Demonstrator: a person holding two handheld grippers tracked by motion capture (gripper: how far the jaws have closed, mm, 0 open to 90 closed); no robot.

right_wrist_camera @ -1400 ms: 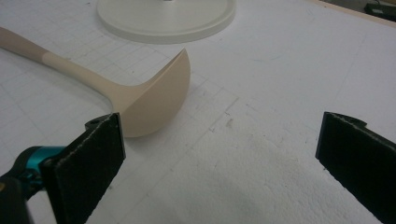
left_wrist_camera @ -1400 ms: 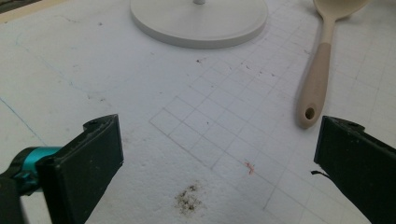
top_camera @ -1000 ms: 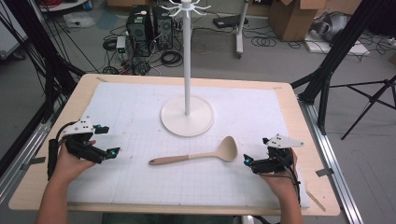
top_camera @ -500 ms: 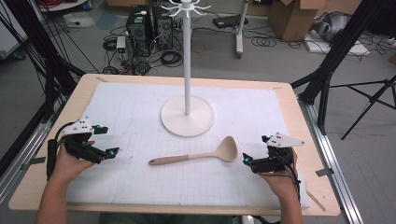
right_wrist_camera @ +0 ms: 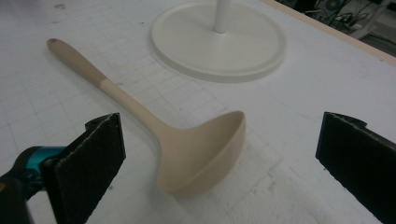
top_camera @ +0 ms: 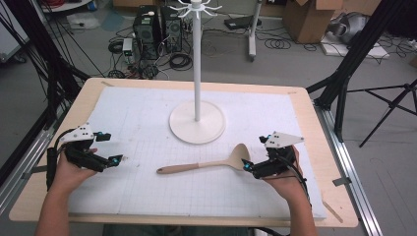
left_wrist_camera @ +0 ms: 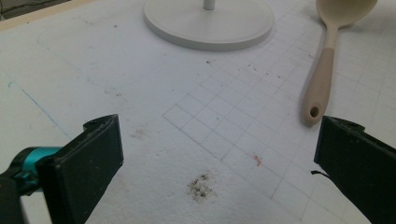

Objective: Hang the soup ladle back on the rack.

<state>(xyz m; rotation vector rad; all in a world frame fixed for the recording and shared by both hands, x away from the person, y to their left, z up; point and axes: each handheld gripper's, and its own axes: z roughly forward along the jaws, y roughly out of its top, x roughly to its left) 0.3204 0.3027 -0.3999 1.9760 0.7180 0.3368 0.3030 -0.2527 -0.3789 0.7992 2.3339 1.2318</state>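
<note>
Ladle [top_camera: 211, 163] lies left-right on tabletop [top_camera: 147, 123], bowl just left of right hand-held gripper [top_camera: 249, 167], jaws spread. Left hand-held gripper [top_camera: 118, 160], also spread, sits farther off.

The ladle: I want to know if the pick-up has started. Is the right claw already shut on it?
No. In the right gripper view the right claw stands wide open, its jaws either side of the ladle, which lies on the mat untouched.
</note>
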